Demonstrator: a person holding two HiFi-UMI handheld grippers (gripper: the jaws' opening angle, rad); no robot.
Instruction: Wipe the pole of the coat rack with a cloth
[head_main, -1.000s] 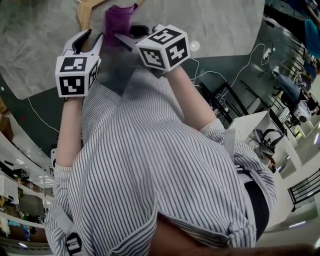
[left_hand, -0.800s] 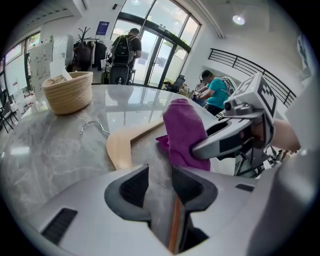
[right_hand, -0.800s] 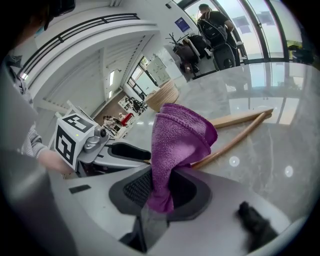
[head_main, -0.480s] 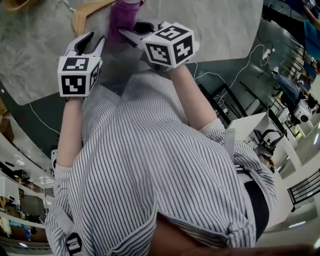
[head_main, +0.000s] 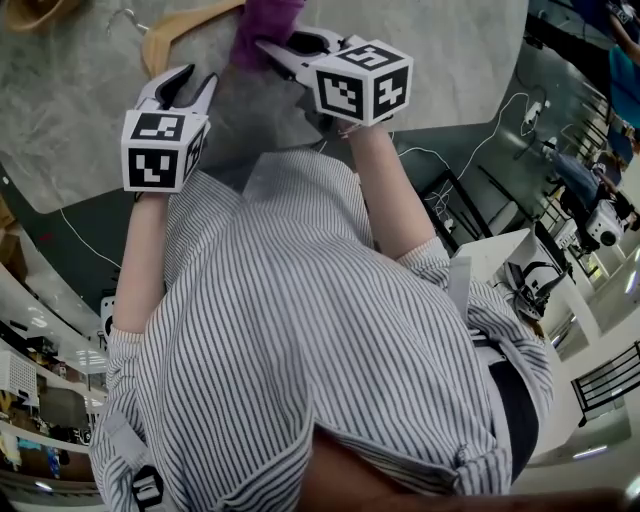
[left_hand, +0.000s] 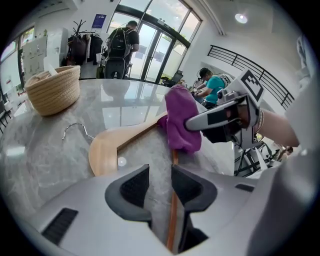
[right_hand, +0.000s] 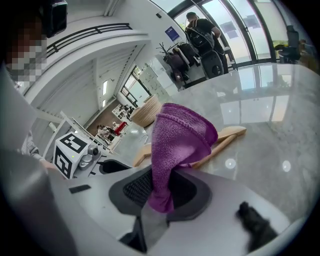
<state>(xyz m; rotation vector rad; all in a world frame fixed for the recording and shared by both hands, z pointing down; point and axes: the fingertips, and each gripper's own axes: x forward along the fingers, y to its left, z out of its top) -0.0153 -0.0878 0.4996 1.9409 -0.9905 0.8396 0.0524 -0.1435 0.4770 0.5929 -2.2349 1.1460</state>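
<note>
We find the cloth (right_hand: 180, 145) between the jaws of the right gripper (right_hand: 162, 192) to be purple towelling, matt, with a nubbly looped pile and a stitched edge. The pads (right_hand: 137, 187) on either side of it are black, matt and finely cross-hatched. The shell (right_hand: 225, 192) round them is smooth, matt grey plastic.

Ahead of the jaws of the left gripper (left_hand: 160, 186), the hanger (left_hand: 107, 145) is pale wood, smooth with a satin sheen. Its hook (left_hand: 75, 131) is bright metal wire. Its thin bar (left_hand: 173, 215), running between those jaws, is a darker reddish wood.

The tabletop (left_hand: 40, 160) beneath looks like grey veined stone, polished and mirroring the windows. Further ahead and left of those jaws, the basket (left_hand: 52, 90) is coarse woven fibre, matt.
</note>
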